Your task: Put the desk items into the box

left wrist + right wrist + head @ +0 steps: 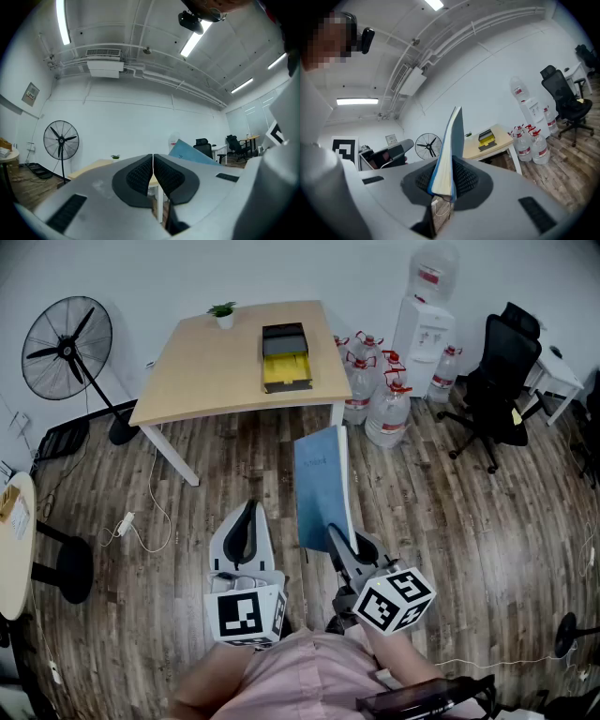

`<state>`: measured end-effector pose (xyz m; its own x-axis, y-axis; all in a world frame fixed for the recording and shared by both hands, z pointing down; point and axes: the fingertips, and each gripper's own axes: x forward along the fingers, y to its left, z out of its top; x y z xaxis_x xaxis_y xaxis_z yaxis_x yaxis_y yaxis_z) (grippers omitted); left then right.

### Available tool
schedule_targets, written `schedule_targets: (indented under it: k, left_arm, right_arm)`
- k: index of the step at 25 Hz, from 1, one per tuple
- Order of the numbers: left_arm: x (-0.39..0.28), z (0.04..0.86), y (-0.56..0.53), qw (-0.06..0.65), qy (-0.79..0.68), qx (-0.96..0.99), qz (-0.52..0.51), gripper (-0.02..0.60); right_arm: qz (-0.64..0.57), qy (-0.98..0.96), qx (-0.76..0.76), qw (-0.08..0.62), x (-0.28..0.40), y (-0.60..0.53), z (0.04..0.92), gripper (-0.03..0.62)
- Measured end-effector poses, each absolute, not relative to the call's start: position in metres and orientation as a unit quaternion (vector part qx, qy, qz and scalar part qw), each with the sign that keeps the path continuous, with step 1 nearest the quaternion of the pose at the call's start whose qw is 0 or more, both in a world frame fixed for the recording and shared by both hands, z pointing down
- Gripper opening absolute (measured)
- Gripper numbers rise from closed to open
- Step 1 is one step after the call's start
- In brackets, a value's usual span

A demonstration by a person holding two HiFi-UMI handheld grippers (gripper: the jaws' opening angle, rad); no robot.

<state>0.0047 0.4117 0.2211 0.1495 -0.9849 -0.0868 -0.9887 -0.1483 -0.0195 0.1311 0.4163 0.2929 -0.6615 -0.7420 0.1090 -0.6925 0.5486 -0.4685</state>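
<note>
My right gripper point(335, 538) is shut on a blue book point(322, 484), which stands up from the jaws over the wooden floor. In the right gripper view the blue book point(449, 150) rises edge-on between the black pads. My left gripper point(246, 532) hangs beside it, shut with nothing held; its pads point(140, 176) meet in the left gripper view, where the blue book point(194, 153) shows at the right. On the far wooden desk point(202, 371) sits a black and yellow box point(284, 356), also seen as a box point(486, 138) in the right gripper view.
A small potted plant point(223, 314) stands on the desk's back edge. Several water bottles point(375, 390) and a water dispenser point(424, 320) stand right of the desk. A black office chair point(497, 390) is at the right, a standing fan point(70, 343) at the left.
</note>
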Motion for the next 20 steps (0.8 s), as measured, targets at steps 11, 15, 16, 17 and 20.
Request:
schedule_targets:
  k: [11, 15, 16, 17, 20]
  left_arm:
    - [-0.01, 0.226, 0.407, 0.033, 0.644, -0.764, 0.024, 0.014]
    - [-0.027, 0.229, 0.407, 0.031, 0.641, -0.767, 0.025, 0.014]
    - [-0.033, 0.229, 0.407, 0.031, 0.64, -0.767, 0.026, 0.014]
    - [-0.038, 0.229, 0.406, 0.032, 0.639, -0.768, 0.027, 0.014]
    - [-0.055, 0.228, 0.405, 0.036, 0.635, -0.771, 0.029, 0.014]
  right_arm:
    - [-0.289, 0.865, -0.398, 0.095, 0.121, 0.412, 0.296, 0.046]
    - [-0.315, 0.856, -0.394, 0.114, 0.112, 0.413, 0.298, 0.046]
    - [-0.319, 0.853, -0.395, 0.117, 0.109, 0.412, 0.298, 0.046]
    - [-0.321, 0.852, -0.397, 0.119, 0.104, 0.411, 0.298, 0.046]
    - [-0.325, 0.847, -0.399, 0.129, 0.09, 0.409, 0.297, 0.046]
